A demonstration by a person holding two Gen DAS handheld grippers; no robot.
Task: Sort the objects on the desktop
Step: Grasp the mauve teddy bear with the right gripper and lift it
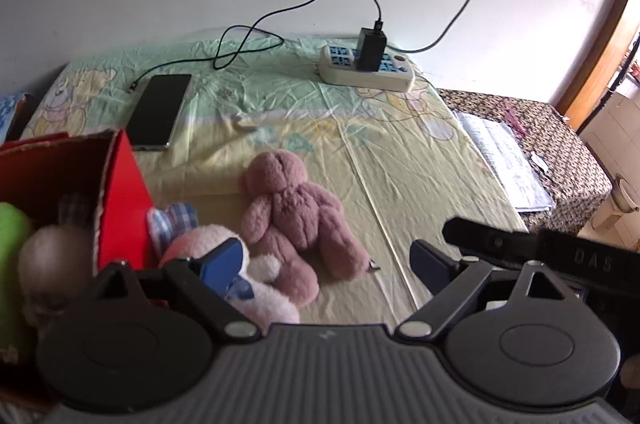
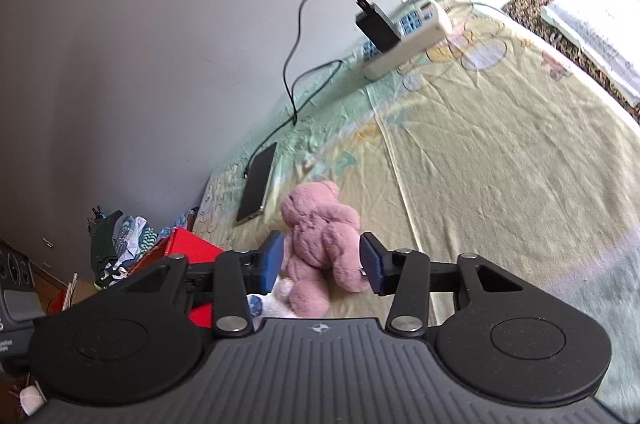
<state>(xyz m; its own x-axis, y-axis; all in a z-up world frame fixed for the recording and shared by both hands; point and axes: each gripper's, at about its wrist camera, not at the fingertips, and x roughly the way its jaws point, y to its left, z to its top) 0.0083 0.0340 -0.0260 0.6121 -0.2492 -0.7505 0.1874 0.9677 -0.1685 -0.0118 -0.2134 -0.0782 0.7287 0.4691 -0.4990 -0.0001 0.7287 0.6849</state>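
We held both grippers with jaws apart: the right gripper (image 2: 323,262) straddled the pink teddy bear (image 1: 298,220) beside the red box (image 1: 120,196), not yet clamped. Some toys lay inside; the white plush (image 1: 240,276) remained outside, near the left gripper (image 1: 332,260).

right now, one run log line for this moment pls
stage: reaching for toy | left gripper: open, empty | right gripper: open, straddling pink bear | red box: toys already inside
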